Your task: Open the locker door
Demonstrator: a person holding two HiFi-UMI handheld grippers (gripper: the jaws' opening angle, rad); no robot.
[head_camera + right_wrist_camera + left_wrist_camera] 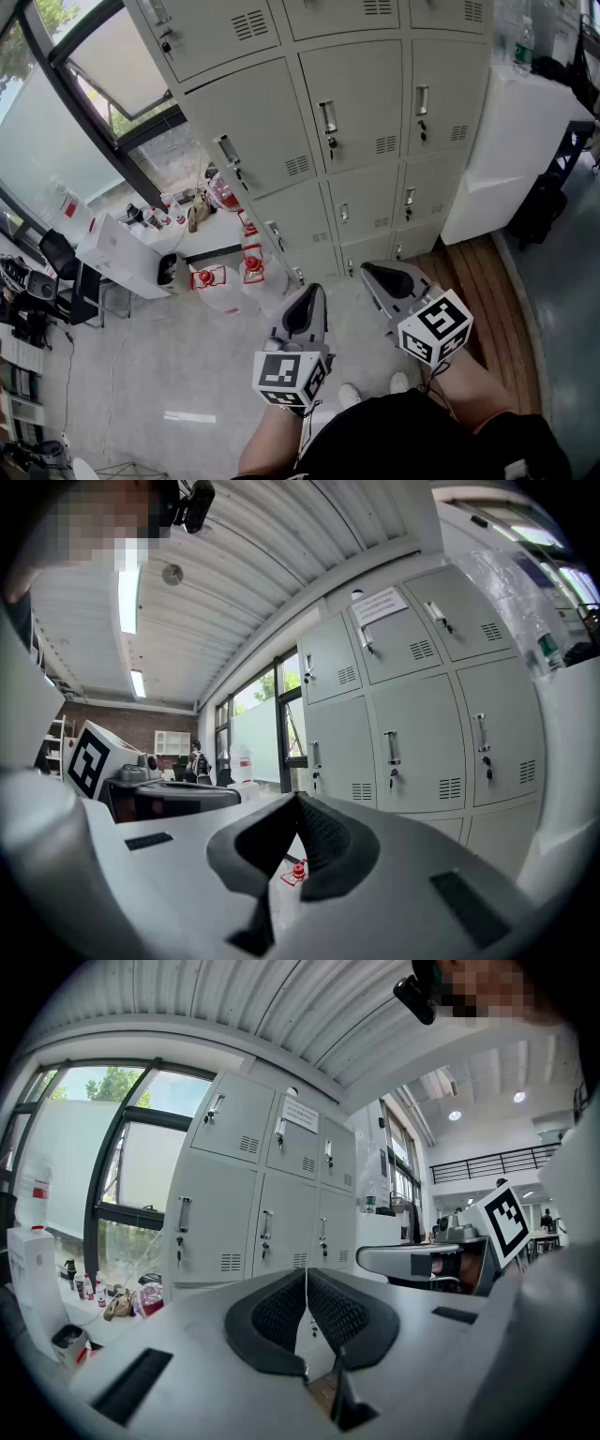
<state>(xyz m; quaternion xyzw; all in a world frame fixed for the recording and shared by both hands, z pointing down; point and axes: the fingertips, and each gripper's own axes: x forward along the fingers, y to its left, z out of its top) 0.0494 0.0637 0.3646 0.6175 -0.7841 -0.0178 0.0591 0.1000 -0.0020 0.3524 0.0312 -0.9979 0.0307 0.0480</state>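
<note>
- A person stands on the grey floor (pixel 169 375) facing a grey locker bank (pixel 281 141), a claw in each hand, both held low in front of the body.
- The left claw (pixel 312 291) points forward and slightly up toward the lockers, its marker cube (pixel 291 377) nearest the person's waist and a bare forearm (pixel 272 445) running back behind it.
- In the left gripper view, the left claw's two ribbed black pads (pixel 281 1312) are pressed together with nothing between them.
- The right claw (pixel 368 270) sits just beside it, a little further forward and angled the same way, its marker cube (pixel 434 327) tilted outward.
- The right gripper view shows the right claw's tips pressed together as well, pinching nothing.
- Both claws hang well apart from the lockers; neither touches a door or a handle.
- Every locker door in view is closed. The door (pixel 352 98) straight ahead, in the middle column, carries an upright metal handle (pixel 327 116) with a key lock just below it.
- To the left of the lockers, a window (pixel 66 103) stands above a clutter of red-and-white containers (pixel 251 267) on the floor.
- To the right, a white cabinet (pixel 525 150) abuts the bank, with a bottle (pixel 524 47) on top.
</note>
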